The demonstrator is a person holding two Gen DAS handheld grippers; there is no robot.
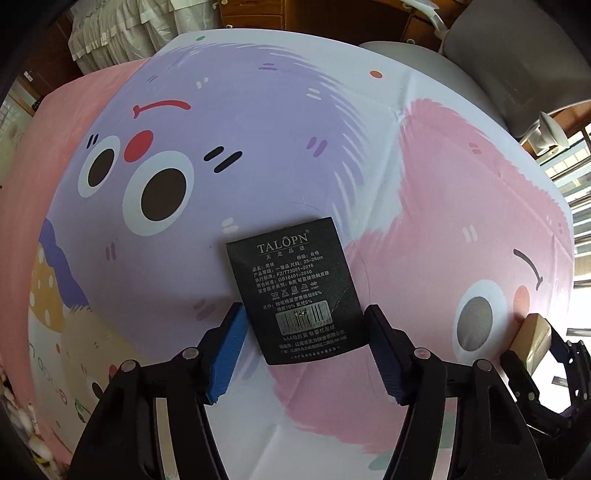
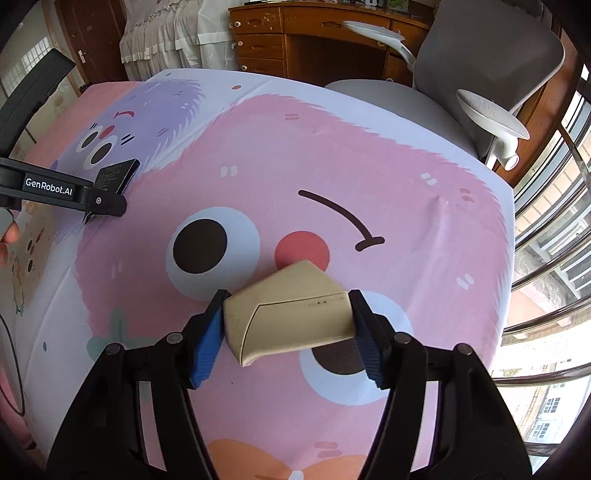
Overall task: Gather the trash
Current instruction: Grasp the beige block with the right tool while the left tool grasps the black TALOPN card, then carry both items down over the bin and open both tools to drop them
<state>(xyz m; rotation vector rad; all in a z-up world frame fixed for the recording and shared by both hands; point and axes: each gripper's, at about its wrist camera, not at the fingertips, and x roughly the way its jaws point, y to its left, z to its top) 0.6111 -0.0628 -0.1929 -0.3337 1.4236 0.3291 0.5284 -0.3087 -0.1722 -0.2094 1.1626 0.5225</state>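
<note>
Holding a beige cardboard box (image 2: pixel 291 314) between its blue pads (image 2: pixel 207 350), the right gripper (image 2: pixel 288 328) sits low over the near part of the bed, jaws pressed against both ends of the box, so that one's clamped tight. The box is tilted a bit, with its folded flap end pointing away toward the red nose on the pink monster print.

The left gripper (image 1: pixel 306 332) is over on the left side, jaws spread wide, with a black sock label (image 1: pixel 295 288) lying flat on the cartoon bedsheet (image 1: pixel 258 147) between the two fingers. The pads sit just beside the card's edges; can't tell if they actually touch it. The card reads TALOPN and has a barcode near its near end.

Around the far side there's a wooden desk (image 2: pixel 314 40) with drawers, a grey office chair (image 2: pixel 491 62) pushed up to the far right corner of the bed, and white frilly curtains (image 2: pixel 166 33). Nothing blocks either gripper.

The right wrist view catches the left tool's black body with GenRobot.AI printed on it, plus a fingertip (image 2: pixel 9 236) at the left edge. The left wrist view only shows a sliver of the box at its right edge, but it's the only one where the label text is readable.
</note>
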